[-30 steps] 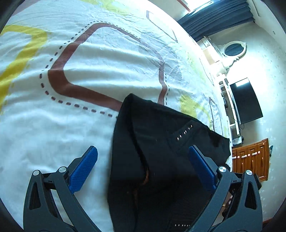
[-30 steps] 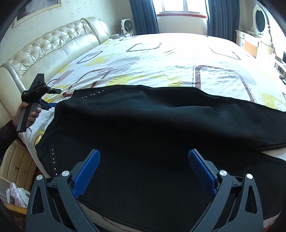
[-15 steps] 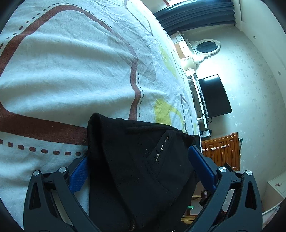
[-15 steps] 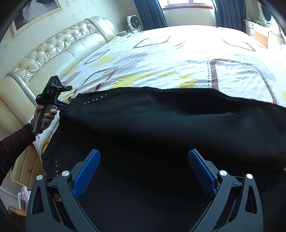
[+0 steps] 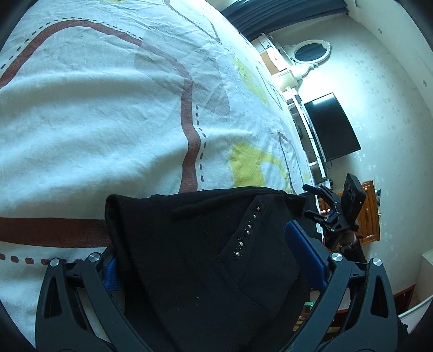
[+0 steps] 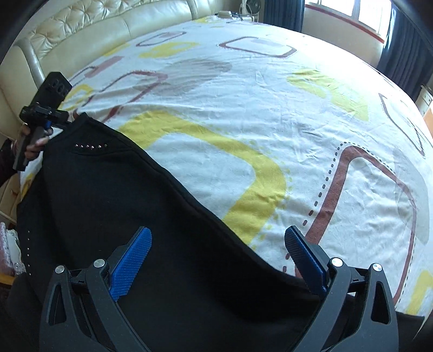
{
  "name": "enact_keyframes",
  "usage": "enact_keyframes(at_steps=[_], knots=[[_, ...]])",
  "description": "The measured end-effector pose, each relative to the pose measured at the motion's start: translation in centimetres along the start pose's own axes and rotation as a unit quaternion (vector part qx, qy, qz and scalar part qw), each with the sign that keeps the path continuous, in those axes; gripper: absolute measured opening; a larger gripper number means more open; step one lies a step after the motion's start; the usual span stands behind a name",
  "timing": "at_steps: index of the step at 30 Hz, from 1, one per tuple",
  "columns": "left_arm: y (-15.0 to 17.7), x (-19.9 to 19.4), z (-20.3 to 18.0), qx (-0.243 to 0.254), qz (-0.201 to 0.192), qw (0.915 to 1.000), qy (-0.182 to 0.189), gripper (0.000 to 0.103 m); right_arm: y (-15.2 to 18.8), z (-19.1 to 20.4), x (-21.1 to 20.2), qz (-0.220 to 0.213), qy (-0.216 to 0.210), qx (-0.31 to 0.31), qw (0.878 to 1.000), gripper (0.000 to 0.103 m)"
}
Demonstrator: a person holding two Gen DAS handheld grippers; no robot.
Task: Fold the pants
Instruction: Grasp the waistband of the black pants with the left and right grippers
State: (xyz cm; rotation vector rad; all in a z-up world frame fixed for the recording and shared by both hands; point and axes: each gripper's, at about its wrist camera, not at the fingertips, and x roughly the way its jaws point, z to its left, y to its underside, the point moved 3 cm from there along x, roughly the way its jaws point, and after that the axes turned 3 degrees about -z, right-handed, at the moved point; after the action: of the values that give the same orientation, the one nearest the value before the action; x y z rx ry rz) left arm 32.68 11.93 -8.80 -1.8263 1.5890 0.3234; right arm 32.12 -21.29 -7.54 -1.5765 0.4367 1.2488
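Note:
Black pants (image 6: 113, 216) with a row of metal studs lie across the near side of the patterned bedsheet (image 6: 243, 108). In the left wrist view their studded waist end (image 5: 194, 243) sits between the fingers of my left gripper (image 5: 203, 243), whose jaws stand wide apart; the cloth covers most of the left pad. My right gripper (image 6: 219, 257) hovers open over the pants' far edge, one pad above the black cloth, the other above the sheet. Each gripper shows in the other's view: the left gripper (image 6: 63, 117), in a hand, at the waist corner; the right gripper (image 5: 311, 201) past the waistband.
A cream tufted headboard (image 6: 81, 24) runs behind the bed on the left. A wall TV (image 5: 330, 127), an oval mirror (image 5: 311, 51) and a wooden cabinet (image 5: 369, 216) stand beyond the foot. Dark curtains (image 6: 400, 54) hang by the window.
My left gripper has moved forward over the waist end, which now lies between its fingers. My right gripper has shifted toward the pants' far edge, so more sheet shows.

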Motion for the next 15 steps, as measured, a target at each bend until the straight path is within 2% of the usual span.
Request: enact_keyframes(at_steps=[3, 4, 5, 6, 8, 9, 10, 11, 12, 13, 15], knots=[[-0.1, 0.3, -0.5, 0.021, 0.019, 0.9994, -0.02, 0.101, -0.1, -1.0, 1.6, 0.035, 0.007, -0.015, 0.999, 0.095], [-0.1, 0.3, -0.5, 0.022, 0.024, 0.9992, -0.025, 0.101, -0.1, -1.3, 2.0, 0.045, -0.004, -0.011, 0.999, 0.081], [-0.2, 0.4, -0.6, 0.019, 0.026, 0.999, -0.031, 0.101, 0.0, -1.4, 2.3, 0.059, -0.017, -0.009, 0.998, 0.06], [-0.3, 0.4, -0.6, 0.014, 0.026, 0.999, -0.035, 0.101, 0.2, -1.4, 2.7, 0.075, -0.032, -0.008, 0.997, 0.047], [-0.4, 0.4, -0.9, 0.015, 0.021, 0.999, -0.038, 0.101, 0.2, -1.4, 2.7, 0.077, -0.034, -0.002, 0.996, 0.046], [-0.4, 0.4, -1.2, 0.024, 0.019, 0.9988, -0.039, 0.096, 0.2, -1.3, 2.6, 0.077, -0.035, -0.002, 0.996, 0.042], [-0.3, 0.5, -1.3, 0.035, 0.018, 0.9981, -0.047, 0.074, 0.3, -1.2, 2.3, 0.075, -0.038, -0.002, 0.996, 0.032], [-0.4, 0.7, -1.3, 0.043, 0.021, 0.9971, -0.059, 0.058, 0.3, -1.0, 2.1, 0.072, -0.043, -0.002, 0.996, 0.025], [-0.4, 0.8, -1.1, 0.043, 0.021, 0.9964, -0.07, 0.036, 0.4, -0.7, 1.7, 0.068, -0.045, -0.003, 0.997, 0.018], [-0.4, 0.9, -0.6, 0.039, 0.02, 0.9964, -0.073, 0.03, 0.5, -0.3, 1.5, 0.064, -0.042, -0.007, 0.997, 0.014], [-0.4, 0.6, -0.2, 0.025, 0.017, 0.9975, -0.064, 0.029, 0.8, 0.5, 0.9, 0.056, -0.029, -0.017, 0.998, 0.012]])
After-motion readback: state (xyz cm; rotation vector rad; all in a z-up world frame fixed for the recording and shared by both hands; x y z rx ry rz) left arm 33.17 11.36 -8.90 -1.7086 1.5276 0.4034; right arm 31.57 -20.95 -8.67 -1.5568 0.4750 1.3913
